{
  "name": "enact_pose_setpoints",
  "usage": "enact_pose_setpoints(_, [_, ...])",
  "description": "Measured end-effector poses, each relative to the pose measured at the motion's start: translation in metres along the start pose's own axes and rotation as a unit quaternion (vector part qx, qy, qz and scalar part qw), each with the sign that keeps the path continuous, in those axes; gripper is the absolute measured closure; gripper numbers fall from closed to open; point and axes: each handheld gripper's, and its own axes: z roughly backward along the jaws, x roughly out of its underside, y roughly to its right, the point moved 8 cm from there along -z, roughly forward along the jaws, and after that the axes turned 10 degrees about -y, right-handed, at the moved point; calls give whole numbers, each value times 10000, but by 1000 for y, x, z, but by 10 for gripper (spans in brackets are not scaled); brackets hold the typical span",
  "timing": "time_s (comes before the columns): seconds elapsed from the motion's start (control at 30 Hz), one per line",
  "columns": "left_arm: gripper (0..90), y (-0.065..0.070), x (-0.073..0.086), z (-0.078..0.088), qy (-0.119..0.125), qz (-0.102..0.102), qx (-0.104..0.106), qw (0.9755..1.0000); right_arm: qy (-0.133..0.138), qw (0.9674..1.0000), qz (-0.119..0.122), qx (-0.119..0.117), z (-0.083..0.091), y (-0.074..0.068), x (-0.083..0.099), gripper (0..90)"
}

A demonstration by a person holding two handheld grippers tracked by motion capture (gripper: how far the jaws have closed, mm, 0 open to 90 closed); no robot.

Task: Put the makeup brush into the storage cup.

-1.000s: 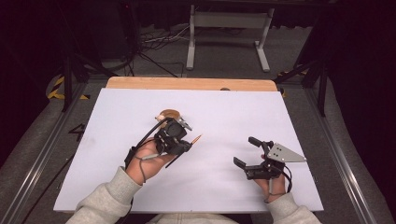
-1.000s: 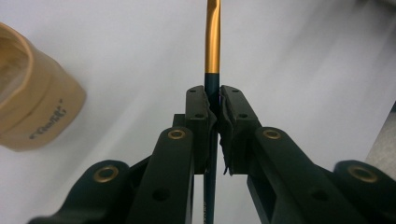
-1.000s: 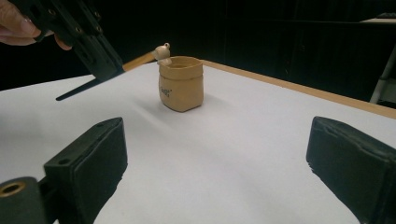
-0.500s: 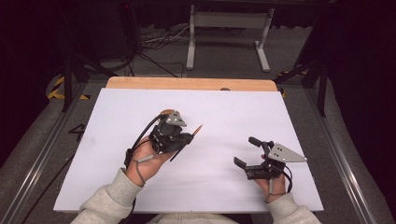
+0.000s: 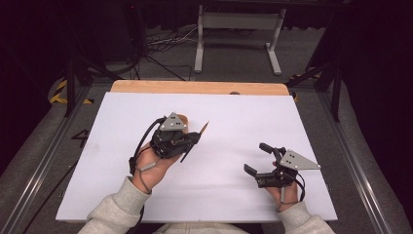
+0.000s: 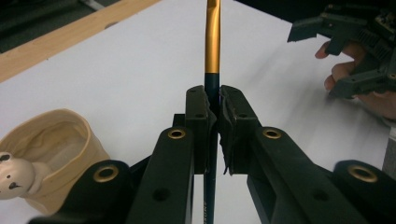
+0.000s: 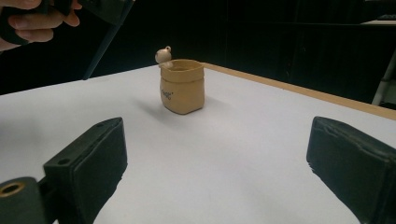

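Now the left gripper [image 6: 212,105] is clamped on a thin, stiff pencil with a gold end [image 6: 212,42] — light, maybe slippery — pinched near its dark middle; the right gripper [image 7: 215,154] gapes apart.

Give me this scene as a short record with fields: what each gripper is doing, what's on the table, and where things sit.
left gripper: shut on a pen
pen: dark barrel with a gold section, held above the table
right gripper: open, holding nothing, low over the table
holder: tan pot with a small animal figure on its rim, upright
table: white surface, wooden far edge
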Motion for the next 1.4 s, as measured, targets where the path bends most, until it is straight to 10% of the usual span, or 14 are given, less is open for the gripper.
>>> enact_pose_setpoints(0.6, [825, -21, -1, 7, 1308, 72, 36, 9914, 40, 10000, 6, -25, 0, 0, 0, 50])
enact_pose_setpoints(1.4, [825, -49, -12, 8, 1711, 218, -336, 9844, 43, 10000, -11, -60, 0, 0, 0, 49])
